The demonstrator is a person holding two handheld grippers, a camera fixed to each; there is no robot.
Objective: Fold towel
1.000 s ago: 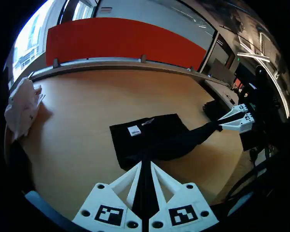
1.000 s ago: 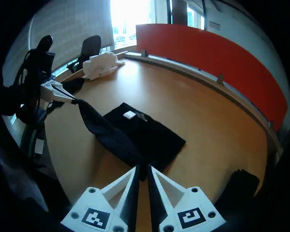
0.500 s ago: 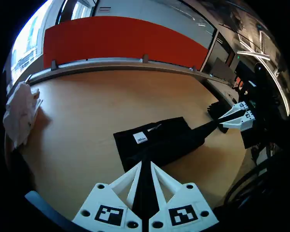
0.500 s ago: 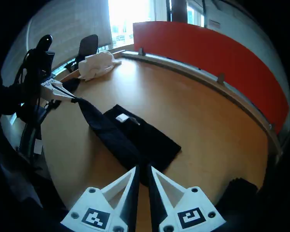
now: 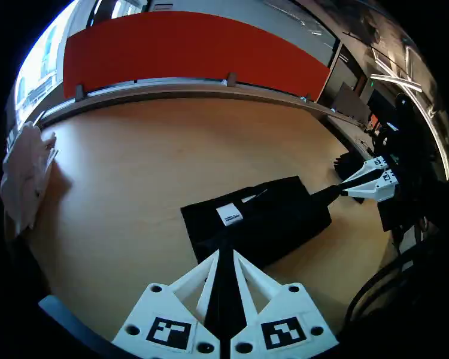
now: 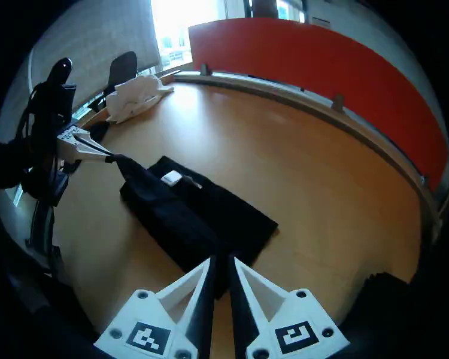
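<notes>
A black towel (image 5: 272, 218) with a white tag (image 5: 228, 214) lies on the wooden table (image 5: 140, 155), its near edge lifted. My left gripper (image 5: 224, 254) is shut on one near corner. My right gripper (image 5: 338, 190) shows at the right of the left gripper view, shut on the other corner. In the right gripper view the right gripper (image 6: 220, 260) pinches the towel (image 6: 224, 212), and the left gripper (image 6: 109, 158) holds the far corner at the left. The raised edge hangs stretched between the two.
A crumpled white cloth (image 5: 22, 173) lies at the table's left end, also the white cloth (image 6: 132, 96) in the right gripper view. A red divider (image 5: 188, 57) runs along the far edge. A dark pile (image 5: 347, 164) sits near the right gripper. An office chair (image 6: 123, 69) stands beyond the table.
Both grippers have carried the held towel edge forward over the flat part. The slack between them has straightened and the towel has spread flatter on the table.
</notes>
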